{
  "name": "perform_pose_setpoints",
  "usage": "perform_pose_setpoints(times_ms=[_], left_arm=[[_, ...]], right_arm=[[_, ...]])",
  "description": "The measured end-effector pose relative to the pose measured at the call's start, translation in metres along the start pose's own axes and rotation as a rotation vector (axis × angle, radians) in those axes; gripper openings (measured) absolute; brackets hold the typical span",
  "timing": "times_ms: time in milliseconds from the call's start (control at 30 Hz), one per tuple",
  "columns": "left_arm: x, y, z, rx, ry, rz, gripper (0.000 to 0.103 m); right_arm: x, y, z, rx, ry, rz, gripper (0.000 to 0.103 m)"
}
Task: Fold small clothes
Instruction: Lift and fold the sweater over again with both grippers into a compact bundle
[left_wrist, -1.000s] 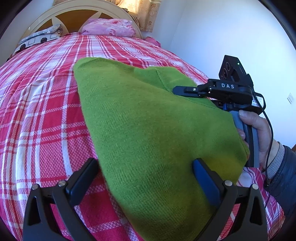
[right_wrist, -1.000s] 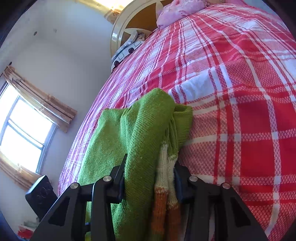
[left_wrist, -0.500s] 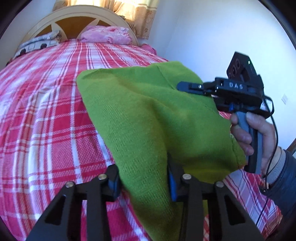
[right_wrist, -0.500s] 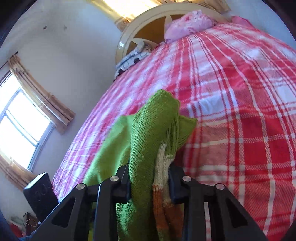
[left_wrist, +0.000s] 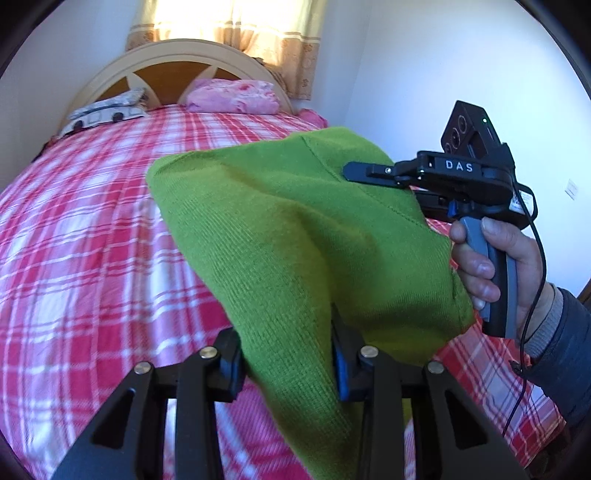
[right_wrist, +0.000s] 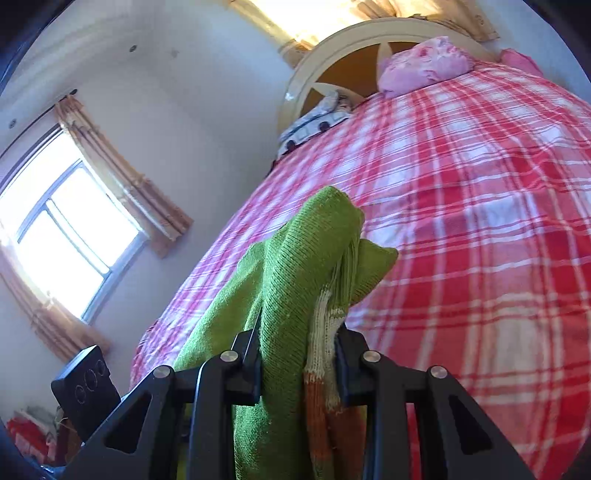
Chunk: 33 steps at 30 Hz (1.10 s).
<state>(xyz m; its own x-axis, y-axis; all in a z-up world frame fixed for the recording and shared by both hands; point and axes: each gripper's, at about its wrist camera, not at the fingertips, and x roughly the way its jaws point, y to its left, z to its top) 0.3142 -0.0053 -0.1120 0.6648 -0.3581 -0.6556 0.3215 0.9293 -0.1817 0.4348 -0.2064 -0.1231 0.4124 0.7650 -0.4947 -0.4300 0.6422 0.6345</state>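
Note:
A green knitted garment (left_wrist: 295, 236) hangs lifted above the red and white checked bed (left_wrist: 92, 240), held between both grippers. My left gripper (left_wrist: 288, 358) is shut on its near lower edge. My right gripper (right_wrist: 299, 354) is shut on a bunched part of the garment (right_wrist: 295, 280), where white and orange stripes (right_wrist: 321, 369) show. In the left wrist view the right gripper (left_wrist: 373, 173) grips the garment's far right edge, with a hand on its handle.
A pink pillow (left_wrist: 232, 96) and a patterned pillow (left_wrist: 103, 114) lie by the wooden headboard (left_wrist: 173, 66). White walls stand to the right. A curtained window (right_wrist: 70, 236) is at the left in the right wrist view.
My left gripper closed on the garment's near edge. Both grippers then raised the garment off the bed.

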Motion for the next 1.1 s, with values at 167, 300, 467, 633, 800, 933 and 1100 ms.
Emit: perform_pose_setpoints(times_ms=[167, 300, 467, 633, 800, 933, 1100], left_arm=[[-0.025, 0.013, -0.019, -0.017, 0.002, 0.050, 0.038], [-0.039, 0.023, -0.029, -0.028, -0.003, 0.080, 0.038], [-0.060, 0.041, -0.041, -0.063, -0.020, 0.112, 0.038], [-0.082, 0.059, -0.053, -0.099, -0.037, 0.145, 0.037], [-0.099, 0.078, -0.065, -0.135, -0.056, 0.184, 0.037], [-0.113, 0.094, -0.076, -0.161, -0.064, 0.217, 0.037], [-0.130, 0.116, -0.091, -0.191, -0.065, 0.261, 0.037]], right_arm=[[0.018, 0.027, -0.015, -0.009, 0.031, 0.036, 0.030], [0.033, 0.051, -0.025, -0.027, 0.052, 0.061, 0.030], [0.053, 0.081, -0.034, -0.047, 0.079, 0.096, 0.030], [0.074, 0.109, -0.043, -0.067, 0.108, 0.131, 0.030], [0.099, 0.138, -0.050, -0.086, 0.141, 0.168, 0.030], [0.122, 0.160, -0.056, -0.102, 0.170, 0.194, 0.030], [0.157, 0.181, -0.066, -0.106, 0.221, 0.228, 0.030]])
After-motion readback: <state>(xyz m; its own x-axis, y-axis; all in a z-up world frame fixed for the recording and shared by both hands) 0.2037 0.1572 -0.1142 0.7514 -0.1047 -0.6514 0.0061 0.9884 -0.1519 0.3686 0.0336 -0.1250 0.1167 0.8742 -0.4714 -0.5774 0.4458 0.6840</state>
